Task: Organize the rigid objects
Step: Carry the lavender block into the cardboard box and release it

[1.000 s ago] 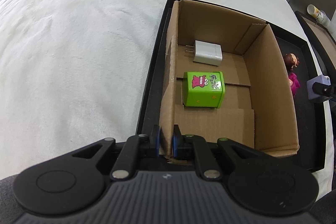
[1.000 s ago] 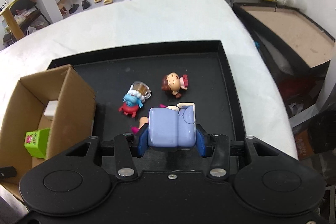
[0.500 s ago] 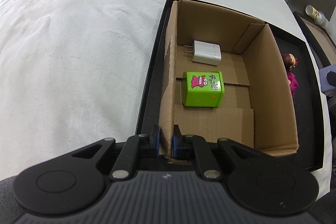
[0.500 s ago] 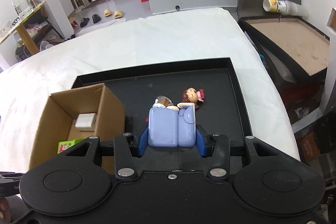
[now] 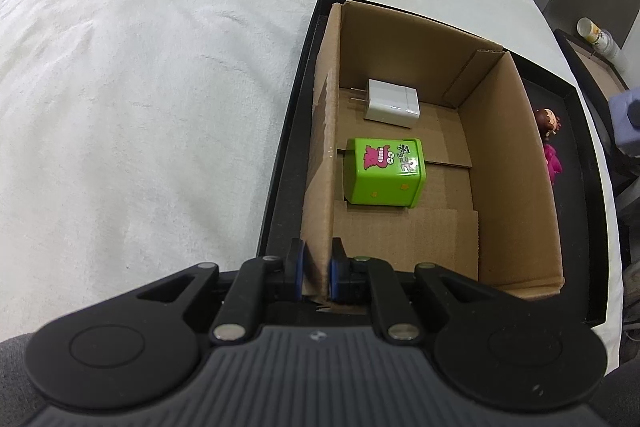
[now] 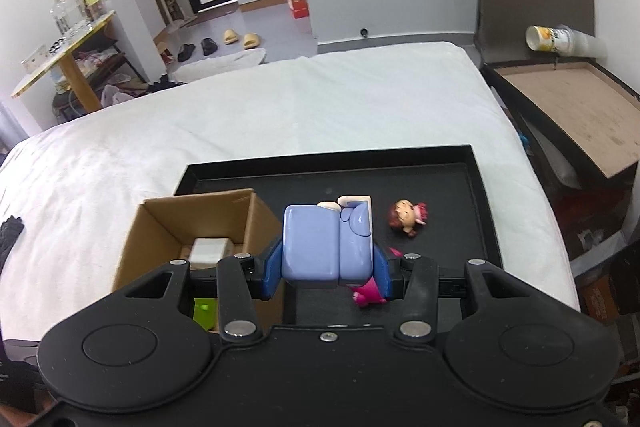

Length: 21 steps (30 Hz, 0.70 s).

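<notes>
- Right hand-held gripper (image 6: pixel 326 269), clamped on the lilac block toy (image 6: pixel 326 247), has lifted since a second ago; the black tray (image 6: pixel 478 195) now lies further below — carry toward the cardboard box (image 5: pixel 516 163) under way.
- Left hand-held gripper (image 5: pixel 316 273) pinches the box's near wall, steadying it.
- Inside: white charger (image 5: pixel 394 103), green cube (image 5: pixel 384 171). Doll figure (image 6: pixel 406 219) remains on the tray — the box's right wall stands between.

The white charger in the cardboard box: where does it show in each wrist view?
Left wrist: white charger lies at the far end of the cardboard box, beyond the green cube.
Right wrist: white charger shows low and left of centre, inside the box, partly behind the gripper's frame.
Shared landmark: the black tray.
</notes>
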Each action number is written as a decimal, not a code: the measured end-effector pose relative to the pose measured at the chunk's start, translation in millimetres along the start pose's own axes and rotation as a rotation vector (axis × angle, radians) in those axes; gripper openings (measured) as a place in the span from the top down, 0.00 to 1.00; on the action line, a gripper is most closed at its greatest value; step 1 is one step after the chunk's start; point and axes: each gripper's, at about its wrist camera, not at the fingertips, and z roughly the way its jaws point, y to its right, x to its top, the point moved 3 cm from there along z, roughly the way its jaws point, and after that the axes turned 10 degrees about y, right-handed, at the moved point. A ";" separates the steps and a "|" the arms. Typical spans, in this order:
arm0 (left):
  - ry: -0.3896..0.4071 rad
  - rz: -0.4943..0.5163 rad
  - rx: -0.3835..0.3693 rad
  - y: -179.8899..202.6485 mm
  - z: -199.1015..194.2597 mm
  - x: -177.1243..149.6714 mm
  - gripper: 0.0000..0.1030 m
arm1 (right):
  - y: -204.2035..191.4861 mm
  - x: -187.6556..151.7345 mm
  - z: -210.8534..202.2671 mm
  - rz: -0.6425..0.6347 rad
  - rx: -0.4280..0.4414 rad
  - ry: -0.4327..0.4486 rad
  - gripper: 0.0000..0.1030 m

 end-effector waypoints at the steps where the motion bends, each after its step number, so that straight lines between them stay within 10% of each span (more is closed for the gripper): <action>1: 0.000 -0.001 -0.001 -0.7 -0.1 0.2 0.89 | -3.0 0.9 0.4 -0.003 0.006 0.001 0.57; 21: 0.002 -0.028 -0.059 -10.9 -0.1 0.2 0.88 | -86.3 3.8 37.6 -0.118 0.111 -0.056 0.57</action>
